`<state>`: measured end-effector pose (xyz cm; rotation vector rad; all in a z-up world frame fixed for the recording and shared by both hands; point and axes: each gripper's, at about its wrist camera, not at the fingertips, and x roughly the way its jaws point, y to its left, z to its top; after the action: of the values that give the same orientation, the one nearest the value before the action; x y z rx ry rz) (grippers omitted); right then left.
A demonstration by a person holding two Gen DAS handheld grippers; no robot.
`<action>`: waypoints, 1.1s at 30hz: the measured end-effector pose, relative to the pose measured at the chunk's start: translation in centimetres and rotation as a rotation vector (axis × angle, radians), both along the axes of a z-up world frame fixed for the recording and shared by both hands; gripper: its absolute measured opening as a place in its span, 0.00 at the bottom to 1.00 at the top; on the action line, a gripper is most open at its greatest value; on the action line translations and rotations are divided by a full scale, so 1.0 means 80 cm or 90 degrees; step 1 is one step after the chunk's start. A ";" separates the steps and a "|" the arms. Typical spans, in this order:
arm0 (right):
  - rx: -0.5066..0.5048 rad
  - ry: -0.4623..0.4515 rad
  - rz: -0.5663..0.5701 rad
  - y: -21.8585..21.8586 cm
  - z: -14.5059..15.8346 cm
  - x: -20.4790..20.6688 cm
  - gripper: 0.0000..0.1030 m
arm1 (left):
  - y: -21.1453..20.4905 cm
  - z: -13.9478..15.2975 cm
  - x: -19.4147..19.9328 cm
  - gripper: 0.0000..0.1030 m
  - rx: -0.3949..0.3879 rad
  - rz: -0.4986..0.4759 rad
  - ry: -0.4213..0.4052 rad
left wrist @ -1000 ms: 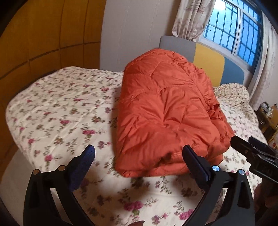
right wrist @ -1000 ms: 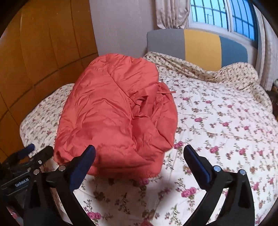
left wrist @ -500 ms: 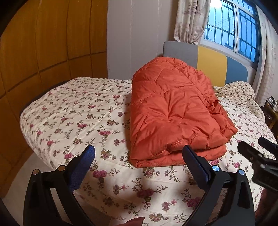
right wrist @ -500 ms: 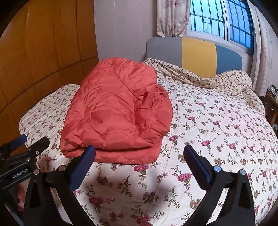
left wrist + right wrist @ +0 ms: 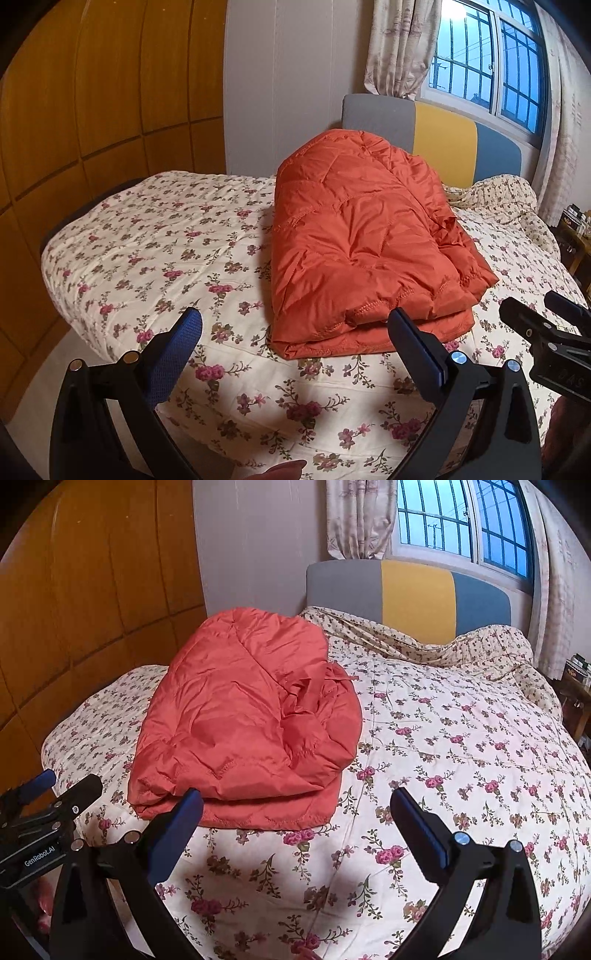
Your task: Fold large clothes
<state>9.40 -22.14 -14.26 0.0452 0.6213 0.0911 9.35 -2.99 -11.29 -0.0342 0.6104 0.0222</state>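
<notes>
Though folded, jacket (image 5: 364, 251) near bed edge (image 5: 236, 439)

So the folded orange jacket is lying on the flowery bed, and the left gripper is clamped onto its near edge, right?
Not quite. The folded orange jacket does lie on the flowery bed, but the left gripper is open and holds nothing; it sits short of the jacket's near edge, as the left wrist view shows.

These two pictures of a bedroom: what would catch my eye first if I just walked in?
The orange jacket stands out: a puffy, folded bundle lying on the floral bed, toward its foot. Behind it a grey, yellow and blue headboard stands under a barred window. Up close, each hand-held gripper, left and right, is open and empty, just short of the jacket.
</notes>
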 end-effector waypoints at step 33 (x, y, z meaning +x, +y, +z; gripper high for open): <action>0.023 0.028 -0.001 -0.005 -0.017 0.012 0.98 | -0.010 -0.007 0.003 0.97 0.004 -0.012 0.006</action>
<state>10.37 -22.53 -15.59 0.0828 0.6639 0.0991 9.61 -3.79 -11.85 -0.0216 0.6203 0.0065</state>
